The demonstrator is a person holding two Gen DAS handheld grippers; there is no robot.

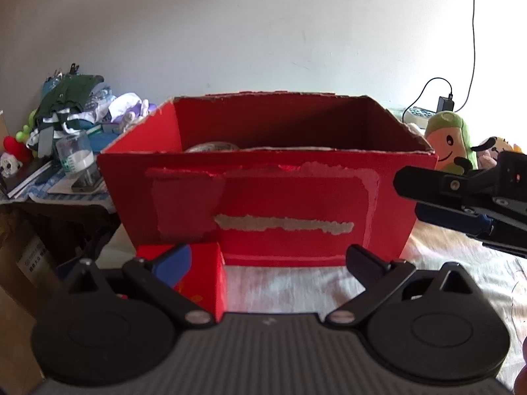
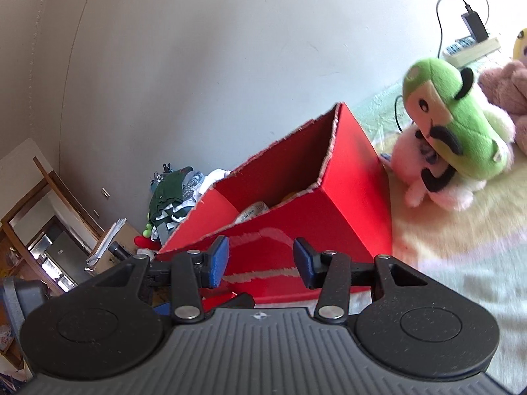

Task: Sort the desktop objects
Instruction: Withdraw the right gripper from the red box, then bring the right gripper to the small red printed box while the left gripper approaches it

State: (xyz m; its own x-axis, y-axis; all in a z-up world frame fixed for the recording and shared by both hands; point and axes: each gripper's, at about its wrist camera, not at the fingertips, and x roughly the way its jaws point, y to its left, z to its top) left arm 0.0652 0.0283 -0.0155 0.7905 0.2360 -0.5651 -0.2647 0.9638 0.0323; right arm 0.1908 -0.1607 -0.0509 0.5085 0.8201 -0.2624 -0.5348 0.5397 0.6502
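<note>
A big open red cardboard box [image 1: 263, 204] stands on the pale cloth ahead; it also shows in the right wrist view [image 2: 349, 204]. Something pale and round [image 1: 210, 146] lies inside it [image 2: 250, 212]. A small red box [image 1: 201, 279] sits by my left gripper's left finger, in front of the big box. My left gripper [image 1: 268, 263] is open and holds nothing. My right gripper [image 2: 260, 263] is open and empty, raised in front of the big box; it shows at the right of the left wrist view [image 1: 408, 194].
A green plush toy [image 2: 441, 125] leans on a pink plush [image 2: 425, 177] to the right of the box. A power strip with a charger [image 2: 471, 42] lies behind. A cluttered side table with clothes [image 1: 66, 121] and a clear jar [image 1: 77, 161] stands at the left.
</note>
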